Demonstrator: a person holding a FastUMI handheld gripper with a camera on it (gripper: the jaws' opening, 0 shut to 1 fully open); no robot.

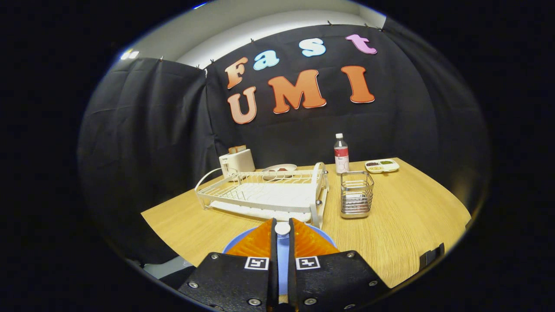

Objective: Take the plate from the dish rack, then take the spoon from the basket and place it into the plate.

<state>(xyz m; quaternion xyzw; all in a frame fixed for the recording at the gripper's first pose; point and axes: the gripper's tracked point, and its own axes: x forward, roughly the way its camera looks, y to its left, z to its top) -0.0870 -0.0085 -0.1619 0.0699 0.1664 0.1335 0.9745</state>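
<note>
1. Here the fingers (282,234) stand close together, with only a narrow gap between them, and a small white rounded piece (282,229) sits in that gap at their tips.
2. Whether that white piece is the spoon's end, and whether both fingers press on it, cannot be told.
3. The blue plate (282,255) lies flat on the wooden surface (403,225) directly beneath the fingers, its rim showing on either side of them and its face showing through the gap.
4. Just beyond the plate stands the white dish rack (264,193), its wire tray bare.
5. To the right of the rack, and apart from it, stands the wire basket (356,194), upright on the surface.
6. Behind the rack are a white toaster (236,161) and a shallow dish (279,168) holding something dark.
7. A clear bottle (341,154) with a red label stands upright behind the basket.
8. A white divided tray (382,165) with small portions of food lies near the bottle, toward the far right corner.
</note>
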